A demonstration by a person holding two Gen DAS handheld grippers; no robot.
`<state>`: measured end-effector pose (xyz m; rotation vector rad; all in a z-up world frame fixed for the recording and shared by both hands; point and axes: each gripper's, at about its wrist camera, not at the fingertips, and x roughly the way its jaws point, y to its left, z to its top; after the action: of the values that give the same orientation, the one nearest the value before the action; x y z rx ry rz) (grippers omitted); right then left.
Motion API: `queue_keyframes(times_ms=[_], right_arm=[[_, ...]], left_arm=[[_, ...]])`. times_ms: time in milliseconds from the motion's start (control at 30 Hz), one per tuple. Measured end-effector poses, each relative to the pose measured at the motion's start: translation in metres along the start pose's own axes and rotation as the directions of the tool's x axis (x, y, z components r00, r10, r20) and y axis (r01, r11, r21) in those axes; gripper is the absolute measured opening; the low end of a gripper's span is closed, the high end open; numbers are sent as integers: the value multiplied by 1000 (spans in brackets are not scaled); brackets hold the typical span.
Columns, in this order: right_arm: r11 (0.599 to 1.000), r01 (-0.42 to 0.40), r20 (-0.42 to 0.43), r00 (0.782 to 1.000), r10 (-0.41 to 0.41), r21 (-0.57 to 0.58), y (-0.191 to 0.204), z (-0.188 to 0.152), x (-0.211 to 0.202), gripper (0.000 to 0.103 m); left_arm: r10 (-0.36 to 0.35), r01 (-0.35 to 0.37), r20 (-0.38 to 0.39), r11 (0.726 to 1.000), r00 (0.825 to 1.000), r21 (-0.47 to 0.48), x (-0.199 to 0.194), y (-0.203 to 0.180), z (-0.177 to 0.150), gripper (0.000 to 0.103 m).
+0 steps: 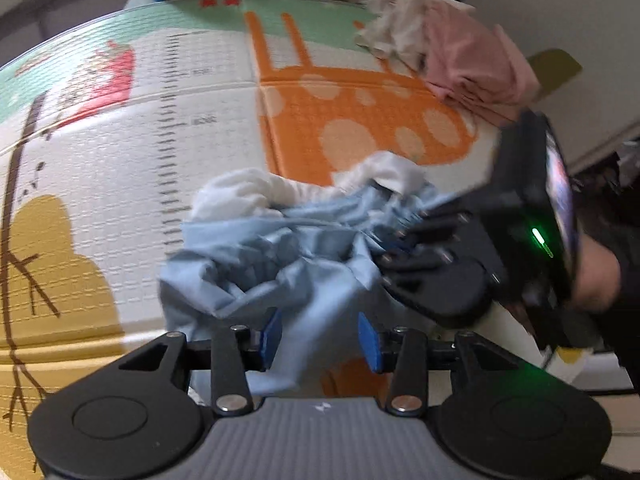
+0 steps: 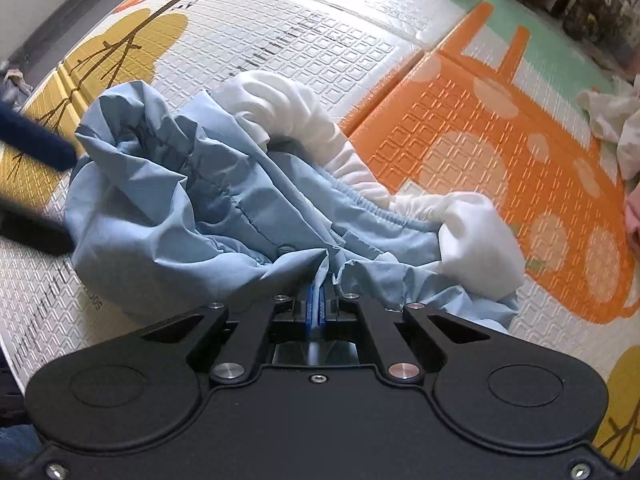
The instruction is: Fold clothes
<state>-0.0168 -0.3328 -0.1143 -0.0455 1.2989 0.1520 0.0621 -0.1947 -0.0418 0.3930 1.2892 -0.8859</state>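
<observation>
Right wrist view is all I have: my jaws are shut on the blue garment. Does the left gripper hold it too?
Observer: No. The left gripper is open; the blue garment drapes between its jaws, not pinched.
Operator: What lies behind the white cloth at my right edge?
Observer: A crumpled pink garment is heaped against the white cloth, at the far corner of the mat.
</observation>
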Motion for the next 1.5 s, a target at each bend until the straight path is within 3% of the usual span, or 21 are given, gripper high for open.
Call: queue_keyframes(times_ms=[200, 333, 433, 567, 700, 800, 933, 1000, 1067, 1233, 1500], right_arm=[[1000, -15, -7, 1000, 15, -6, -2, -1, 0, 2], [1000, -18, -9, 1000, 18, -6, -2, -1, -1, 2], [1000, -19, -12, 1000, 19, -8, -2, 0, -1, 2], [1000, -22, -16, 1000, 22, -12, -2, 0, -1, 2], [1000, -23, -19, 1000, 23, -18, -1, 0, 0, 2], [1000, -27, -20, 999, 26, -16, -2, 0, 0, 2], [999, -32, -19, 999, 32, -11, -3, 0, 1, 2], [999, -35, -20, 999, 35, -7, -4, 0, 1, 2], [999, -38, -20, 999, 38, -5, -5, 0, 2, 2], [999, -43, -25, 999, 43, -6, -5, 0, 3, 2], [998, -52, -46, 998, 51, -23, -4, 2, 8, 2]], left_arm=[[17, -18, 32, 999, 999, 28, 2, -4, -8, 47], [-19, 11, 49, 988, 999, 156, 7, -8, -6, 55], [-10, -16, 89, 956, 996, 292, 10, -16, -10, 57], [-6, -46, 107, 878, 994, 476, 18, -25, -19, 60], [15, -72, 106, 828, 994, 557, 30, -27, -24, 60], [4, -54, 88, 821, 996, 568, 38, -24, -23, 60], [2, -32, 53, 820, 999, 572, 49, -18, -21, 52], [15, -36, 40, 818, 999, 574, 54, -16, -21, 22], [24, -32, 22, 832, 999, 553, 59, -10, -19, 11], [-24, 9, 27, 885, 999, 465, 54, 6, -9, 7], [21, -37, 60, 963, 998, 266, 57, 30, 14, 7]])
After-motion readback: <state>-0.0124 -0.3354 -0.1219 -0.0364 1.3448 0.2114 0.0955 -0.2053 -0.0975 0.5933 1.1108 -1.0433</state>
